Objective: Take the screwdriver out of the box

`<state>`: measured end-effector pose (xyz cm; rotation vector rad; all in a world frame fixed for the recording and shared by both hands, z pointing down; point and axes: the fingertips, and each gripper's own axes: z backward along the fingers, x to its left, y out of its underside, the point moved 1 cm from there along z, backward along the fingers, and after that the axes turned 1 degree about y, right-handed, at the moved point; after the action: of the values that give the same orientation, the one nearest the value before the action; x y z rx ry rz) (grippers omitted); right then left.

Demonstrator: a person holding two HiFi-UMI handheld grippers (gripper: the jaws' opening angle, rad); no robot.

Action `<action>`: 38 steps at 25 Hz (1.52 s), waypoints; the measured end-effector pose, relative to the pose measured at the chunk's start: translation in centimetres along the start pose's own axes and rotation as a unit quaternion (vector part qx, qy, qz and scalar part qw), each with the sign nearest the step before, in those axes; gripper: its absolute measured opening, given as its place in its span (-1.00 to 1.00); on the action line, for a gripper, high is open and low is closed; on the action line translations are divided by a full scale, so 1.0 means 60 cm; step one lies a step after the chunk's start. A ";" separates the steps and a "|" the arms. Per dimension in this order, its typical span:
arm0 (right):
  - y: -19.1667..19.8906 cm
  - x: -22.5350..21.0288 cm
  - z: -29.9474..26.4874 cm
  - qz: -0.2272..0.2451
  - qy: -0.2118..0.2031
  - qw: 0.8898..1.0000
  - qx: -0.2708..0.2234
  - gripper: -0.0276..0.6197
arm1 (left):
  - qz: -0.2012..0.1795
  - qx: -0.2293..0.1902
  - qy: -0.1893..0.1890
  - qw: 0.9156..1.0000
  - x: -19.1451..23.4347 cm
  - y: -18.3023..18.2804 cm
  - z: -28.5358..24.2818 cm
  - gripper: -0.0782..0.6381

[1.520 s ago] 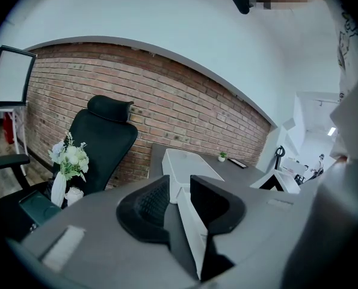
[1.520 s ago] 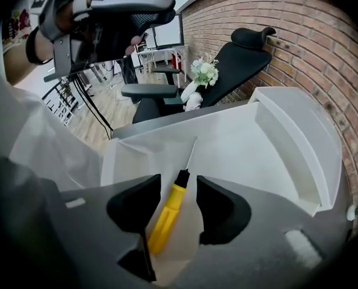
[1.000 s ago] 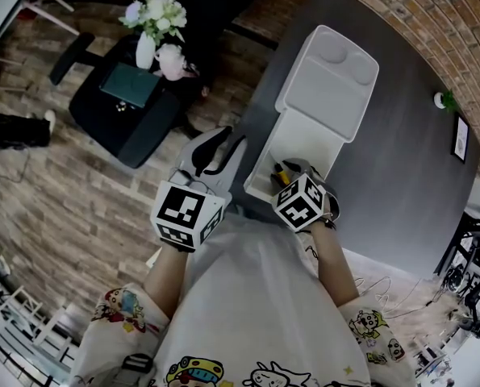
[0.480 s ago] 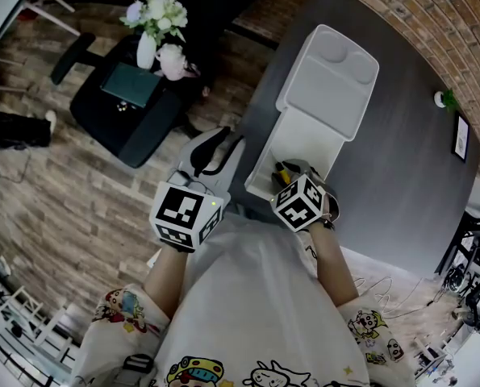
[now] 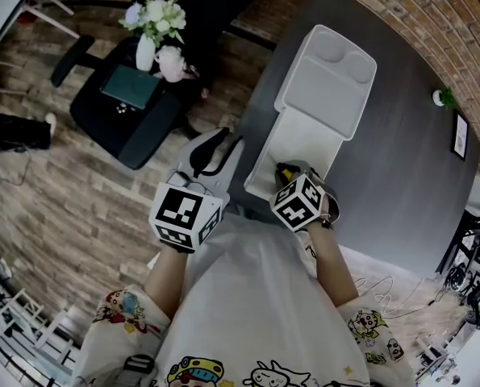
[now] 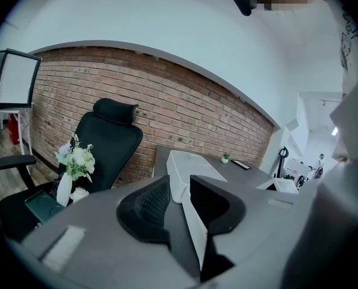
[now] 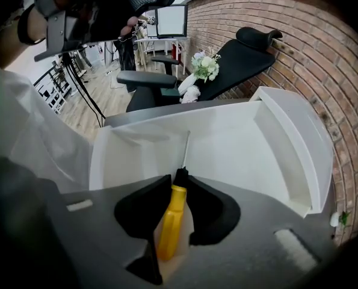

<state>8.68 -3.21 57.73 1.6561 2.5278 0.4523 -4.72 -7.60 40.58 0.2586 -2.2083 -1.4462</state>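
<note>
Grasp step: right gripper jaws closing on screwdriver in box, seemingly touching. Left gripper apart, empty. Next: lift clear.

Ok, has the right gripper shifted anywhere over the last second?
No. In the head view the right gripper stays at the same near end of the white box; only its jaws are closing on the screwdriver between them.

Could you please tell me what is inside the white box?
A yellow-handled screwdriver lies inside the box, the right gripper's fingers closing on it. The floor beyond looks bare; the part beneath the gripper is covered.
</note>
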 end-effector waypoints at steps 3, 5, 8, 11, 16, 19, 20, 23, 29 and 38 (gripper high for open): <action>0.003 -0.002 0.001 0.005 0.003 1.000 0.004 -0.67 | -0.001 0.000 0.000 1.000 -0.003 0.000 -0.001 -0.48; 0.004 -0.003 0.001 0.008 0.005 1.000 0.004 -0.67 | -0.001 0.000 0.000 1.000 -0.004 0.001 -0.001 -0.48; 0.003 -0.003 0.001 0.011 0.006 1.000 0.004 -0.67 | -0.001 0.000 -0.001 1.000 -0.003 0.000 0.000 -0.48; 0.003 -0.006 0.003 0.009 0.009 1.000 0.001 -0.67 | -0.002 -0.002 -0.002 1.000 -0.003 -0.002 -0.001 -0.48; 0.001 -0.017 0.012 -0.004 0.014 1.000 -0.009 -0.67 | -0.005 -0.005 -0.001 1.000 -0.003 -0.007 -0.003 -0.48; -0.003 -0.025 0.022 -0.015 0.019 1.000 -0.020 -0.67 | -0.008 -0.008 0.000 1.000 -0.005 -0.012 -0.004 -0.48; -0.005 -0.028 0.026 -0.019 0.021 0.999 -0.024 -0.67 | -0.009 -0.009 0.001 1.000 -0.005 -0.014 -0.005 -0.48; -0.012 -0.036 0.038 -0.026 0.028 0.999 -0.036 -0.67 | -0.013 -0.012 0.002 1.000 -0.007 -0.019 -0.006 -0.48; -0.033 -0.058 0.066 -0.035 0.049 0.996 -0.063 -0.67 | -0.021 -0.021 0.004 1.000 -0.009 -0.033 -0.007 -0.48; -0.050 -0.097 0.113 -0.061 0.089 0.989 -0.102 -0.68 | -0.035 -0.034 0.009 0.999 -0.010 -0.057 -0.010 -0.48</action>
<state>10.02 -8.25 49.87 1.4387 2.5822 0.8489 -4.22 -9.30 37.53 0.3283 -2.1507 -1.5470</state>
